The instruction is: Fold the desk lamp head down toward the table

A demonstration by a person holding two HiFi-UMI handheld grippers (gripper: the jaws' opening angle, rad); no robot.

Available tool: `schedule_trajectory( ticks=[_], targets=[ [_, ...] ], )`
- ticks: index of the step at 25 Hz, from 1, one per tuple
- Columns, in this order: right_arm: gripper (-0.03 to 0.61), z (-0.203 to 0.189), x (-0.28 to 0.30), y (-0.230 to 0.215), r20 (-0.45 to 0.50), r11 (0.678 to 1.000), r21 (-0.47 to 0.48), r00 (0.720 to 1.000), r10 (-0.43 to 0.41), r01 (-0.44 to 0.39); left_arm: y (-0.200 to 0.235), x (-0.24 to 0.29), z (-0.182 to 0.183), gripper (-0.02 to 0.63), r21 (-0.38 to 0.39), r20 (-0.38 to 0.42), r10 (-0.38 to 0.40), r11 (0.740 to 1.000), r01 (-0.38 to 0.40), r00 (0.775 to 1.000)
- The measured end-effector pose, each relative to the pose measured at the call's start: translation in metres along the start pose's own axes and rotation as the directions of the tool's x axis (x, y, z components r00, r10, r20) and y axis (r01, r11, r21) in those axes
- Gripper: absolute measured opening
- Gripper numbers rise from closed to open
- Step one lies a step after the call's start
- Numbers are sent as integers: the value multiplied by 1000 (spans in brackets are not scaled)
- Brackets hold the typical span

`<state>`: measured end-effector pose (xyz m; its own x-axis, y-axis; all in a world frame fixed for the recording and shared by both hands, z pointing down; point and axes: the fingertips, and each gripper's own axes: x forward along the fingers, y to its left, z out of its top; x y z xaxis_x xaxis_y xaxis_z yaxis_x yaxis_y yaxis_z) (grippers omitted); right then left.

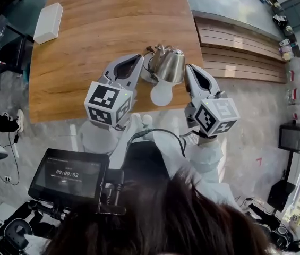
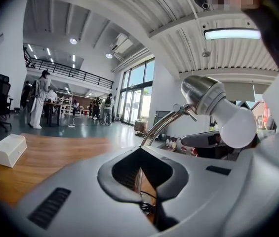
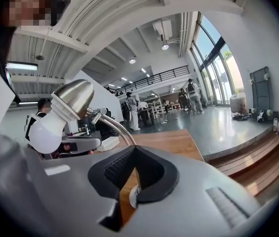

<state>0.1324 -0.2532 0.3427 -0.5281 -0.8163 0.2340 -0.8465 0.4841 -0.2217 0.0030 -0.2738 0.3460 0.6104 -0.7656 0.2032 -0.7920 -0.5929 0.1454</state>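
Note:
The desk lamp stands at the near edge of the wooden table (image 1: 86,47). Its brushed metal head (image 1: 171,65) is tilted and its white bulb (image 1: 161,94) points toward me, over the table edge. My left gripper (image 1: 137,59) is just left of the head and my right gripper (image 1: 188,68) just right of it; both are shut and hold nothing. In the left gripper view the head (image 2: 203,95), bulb (image 2: 235,125) and curved metal arm (image 2: 161,127) rise above the closed jaws. In the right gripper view the head (image 3: 75,100) and bulb (image 3: 45,130) sit at upper left.
A white box (image 1: 49,23) lies at the far left corner of the table. Wooden steps (image 1: 240,57) run along the table's right side. A monitor (image 1: 67,177) hangs below my left gripper. People stand far off in the hall.

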Motion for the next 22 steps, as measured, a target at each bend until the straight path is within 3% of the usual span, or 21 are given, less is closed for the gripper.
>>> schedule_trajectory(
  ticks=[6,9,13,15,17,20,22],
  targets=[
    [3,5,27,-8,6,983,153,994,105,-105,9,35,-18,3,39,-42,-116,992,117,992],
    [3,12,41,-7,4,923,310,971,239,-228,10,53,-25,4,46,-55,-171,984,174,984],
    [45,23,55,-8,29,802,476,918,397,-362,17,70,-36,7,-18,-64,-213,977,213,975],
    [76,25,57,-10,54,737,544,893,447,-402,18,73,-43,62,-31,-85,-238,971,237,967],
    [149,27,57,-11,88,639,633,861,501,-437,17,76,-51,87,-13,-124,-270,963,271,955],
    [183,32,57,-7,136,484,740,808,573,-468,14,80,-59,143,17,-177,-302,951,310,937],
    [189,33,57,-4,151,411,782,782,604,-468,10,84,-63,171,13,-200,-325,942,335,924]
  ],
)
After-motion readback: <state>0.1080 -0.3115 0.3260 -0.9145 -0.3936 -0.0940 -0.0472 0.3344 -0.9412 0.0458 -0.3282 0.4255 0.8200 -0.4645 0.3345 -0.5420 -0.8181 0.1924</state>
